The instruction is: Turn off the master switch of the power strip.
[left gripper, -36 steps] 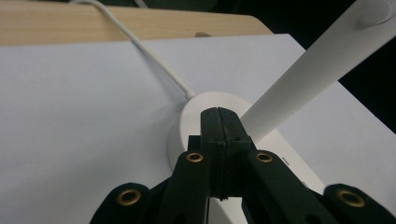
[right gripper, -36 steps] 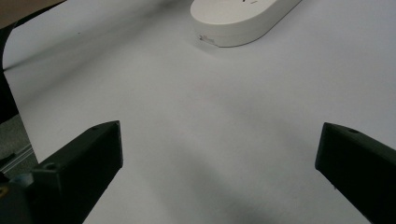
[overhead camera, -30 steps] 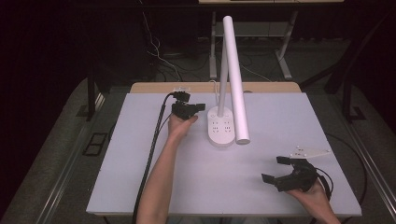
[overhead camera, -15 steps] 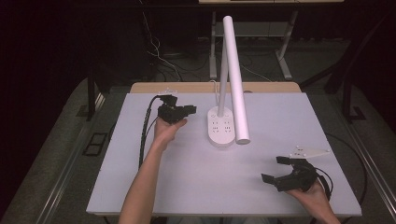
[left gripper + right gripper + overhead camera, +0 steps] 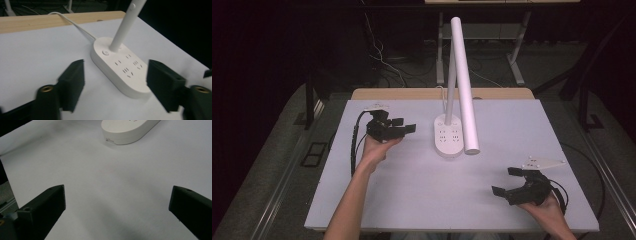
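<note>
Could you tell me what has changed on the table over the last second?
The left gripper drew back leftward from the lamp base, and its jaws have just been opening with nothing between them. The lamp and the right gripper, open near the front edge, kept their places.

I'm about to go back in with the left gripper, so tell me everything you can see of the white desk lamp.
The white desk lamp looks like matte plastic. Its oval base lies flat on the white table, carrying sockets and a round power button. A slim stem rises from the base; the long tubular head slopes down towards the front. A white cord runs off the back. Nothing grips it.
</note>
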### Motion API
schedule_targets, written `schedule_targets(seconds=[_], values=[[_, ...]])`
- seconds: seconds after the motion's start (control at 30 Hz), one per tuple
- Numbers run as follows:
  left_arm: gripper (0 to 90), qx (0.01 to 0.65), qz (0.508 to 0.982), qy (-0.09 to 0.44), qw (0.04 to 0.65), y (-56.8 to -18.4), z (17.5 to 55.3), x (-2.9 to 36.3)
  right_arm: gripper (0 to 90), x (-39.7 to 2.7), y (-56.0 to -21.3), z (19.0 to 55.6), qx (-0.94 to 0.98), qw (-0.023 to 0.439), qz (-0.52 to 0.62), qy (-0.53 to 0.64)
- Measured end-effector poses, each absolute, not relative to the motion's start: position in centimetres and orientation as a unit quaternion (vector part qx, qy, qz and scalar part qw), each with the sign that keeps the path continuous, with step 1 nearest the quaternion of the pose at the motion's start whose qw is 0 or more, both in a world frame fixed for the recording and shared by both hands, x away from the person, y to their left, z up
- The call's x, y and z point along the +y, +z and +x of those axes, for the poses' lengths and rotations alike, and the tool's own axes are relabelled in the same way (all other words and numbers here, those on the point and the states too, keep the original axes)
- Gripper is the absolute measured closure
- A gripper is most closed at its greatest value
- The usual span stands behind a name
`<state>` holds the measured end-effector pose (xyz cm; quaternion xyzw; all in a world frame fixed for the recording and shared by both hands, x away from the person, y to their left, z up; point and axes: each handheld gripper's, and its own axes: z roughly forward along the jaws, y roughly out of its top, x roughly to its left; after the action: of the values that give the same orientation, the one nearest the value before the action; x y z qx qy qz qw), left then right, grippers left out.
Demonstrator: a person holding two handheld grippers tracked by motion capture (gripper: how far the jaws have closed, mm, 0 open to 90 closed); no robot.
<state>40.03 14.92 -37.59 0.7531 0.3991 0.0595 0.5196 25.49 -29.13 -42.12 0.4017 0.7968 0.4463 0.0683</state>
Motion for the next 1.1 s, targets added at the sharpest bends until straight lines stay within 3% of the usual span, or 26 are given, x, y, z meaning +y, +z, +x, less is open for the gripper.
schedule_targets(seconds=[0.23,0.7,1.1], values=[[0.0,0.387,0.770,0.049,0.504,-37.8,37.8,15.6,0.3,-29.1,-42.1,25.5,0.796,0.069,0.403,0.446],[0.0,0.364,0.770,0.074,0.519,-38.5,32.7,16.7,0.3,-29.1,-42.1,25.4,0.795,0.070,0.406,0.446],[0.0,0.360,0.771,0.064,0.521,-40.9,28.6,17.1,0.3,-29.2,-42.1,25.3,0.791,0.069,0.409,0.449]])
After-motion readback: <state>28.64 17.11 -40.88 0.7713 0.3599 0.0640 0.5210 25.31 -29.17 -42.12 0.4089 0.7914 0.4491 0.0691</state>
